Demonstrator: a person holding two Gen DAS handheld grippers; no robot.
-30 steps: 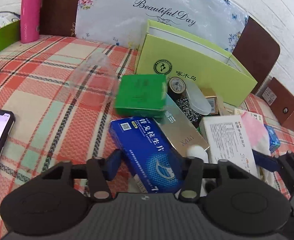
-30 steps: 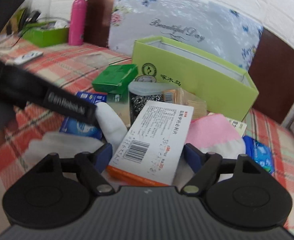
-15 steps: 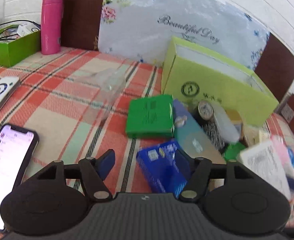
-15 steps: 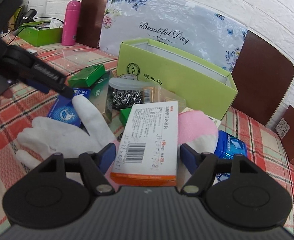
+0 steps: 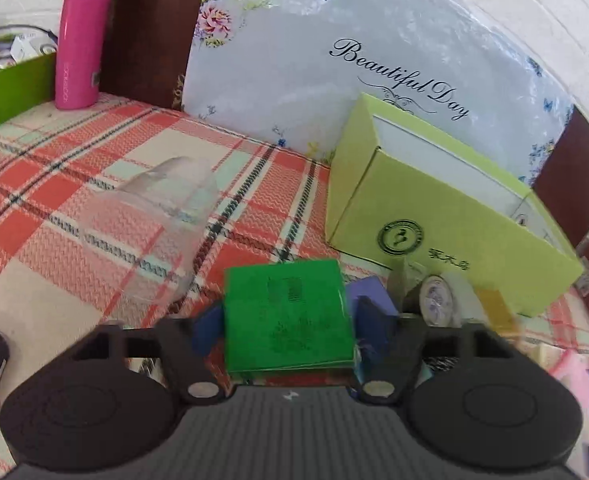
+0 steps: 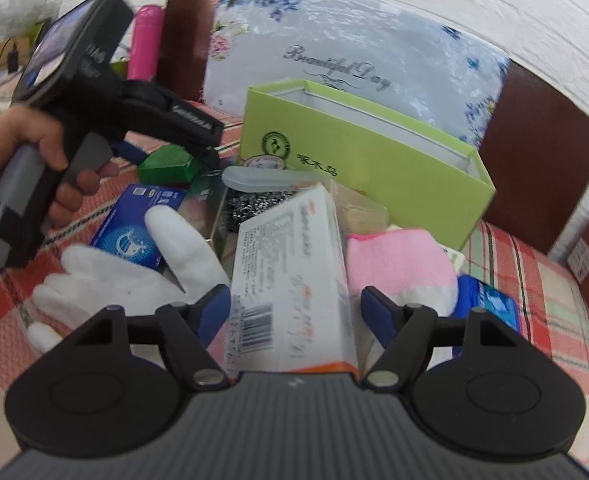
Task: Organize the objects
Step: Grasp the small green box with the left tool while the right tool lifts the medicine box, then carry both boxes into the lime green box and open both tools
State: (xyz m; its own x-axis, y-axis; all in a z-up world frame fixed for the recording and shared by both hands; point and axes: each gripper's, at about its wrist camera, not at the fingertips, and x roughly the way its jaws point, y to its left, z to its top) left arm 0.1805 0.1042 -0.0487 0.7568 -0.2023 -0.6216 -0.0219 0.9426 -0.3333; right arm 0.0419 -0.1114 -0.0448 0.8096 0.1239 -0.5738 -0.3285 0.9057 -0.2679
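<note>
The left tool (image 5: 284, 330) has a green box (image 5: 288, 316) between its blue fingers (image 5: 208, 328), and its jaws are closing; the pads sit right at the box's sides, but the frame is too blurred there to tell whether they press on it. Just right of that tool lie a purple-blue carton edge (image 5: 368, 290) and a round silver-topped tin (image 5: 434, 302). Ahead and to its left on the plaid surface (image 5: 74, 168) rests a clear plastic container (image 5: 166, 216) on its side. Farther ahead to the right stands the open lime-green box (image 5: 450, 216), with a pink bottle (image 5: 82, 36) far off to the left.

The right tool (image 6: 294, 308) stands spread, with a white medicine box (image 6: 294, 276) between its fingers; the left pad looks to touch it, the right one stands apart (so no real pinch). To its left lies a white glove (image 6: 134, 276) with a blue carton (image 6: 134, 224) beyond it; to its right is a pink sock (image 6: 398, 264) and a blue packet (image 6: 490, 304). Ahead is a lidded tub of dark granules (image 6: 254, 192), then the lime-green box. Far left, a bare hand (image 6: 22, 168) holds the other tool over the green box.
</note>
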